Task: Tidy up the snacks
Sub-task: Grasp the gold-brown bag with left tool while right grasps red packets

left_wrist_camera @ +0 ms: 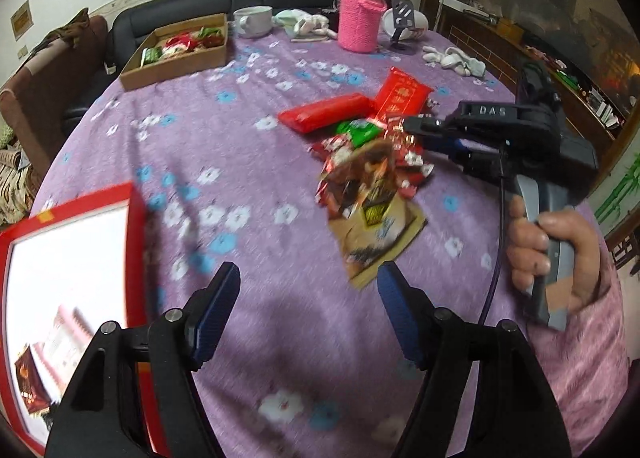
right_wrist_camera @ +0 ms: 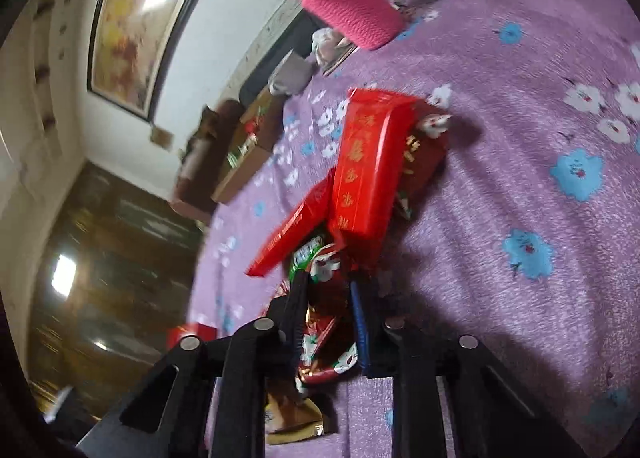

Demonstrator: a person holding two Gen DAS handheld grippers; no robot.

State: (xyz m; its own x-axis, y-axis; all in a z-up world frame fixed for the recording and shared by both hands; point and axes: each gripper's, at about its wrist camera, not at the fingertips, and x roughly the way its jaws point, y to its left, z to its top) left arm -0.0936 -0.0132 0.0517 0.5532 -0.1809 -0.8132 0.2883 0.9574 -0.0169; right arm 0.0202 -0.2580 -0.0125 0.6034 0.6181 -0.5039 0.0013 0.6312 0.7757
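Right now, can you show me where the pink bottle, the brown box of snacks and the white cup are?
pink bottle (left_wrist_camera: 357, 24): left wrist view, on its knitted pink sleeve.
brown box (left_wrist_camera: 176, 68): left wrist view, on its near cardboard wall.
white cup (left_wrist_camera: 253, 21): left wrist view, on its outer side.

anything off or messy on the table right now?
Yes. Snack packets lie in a loose overlapping heap mid-table on the purple cloth, not in the cardboard tray at the far edge. Crumpled white cloths lie beside the pink flask. The right gripper has red wrappers between its fingers.
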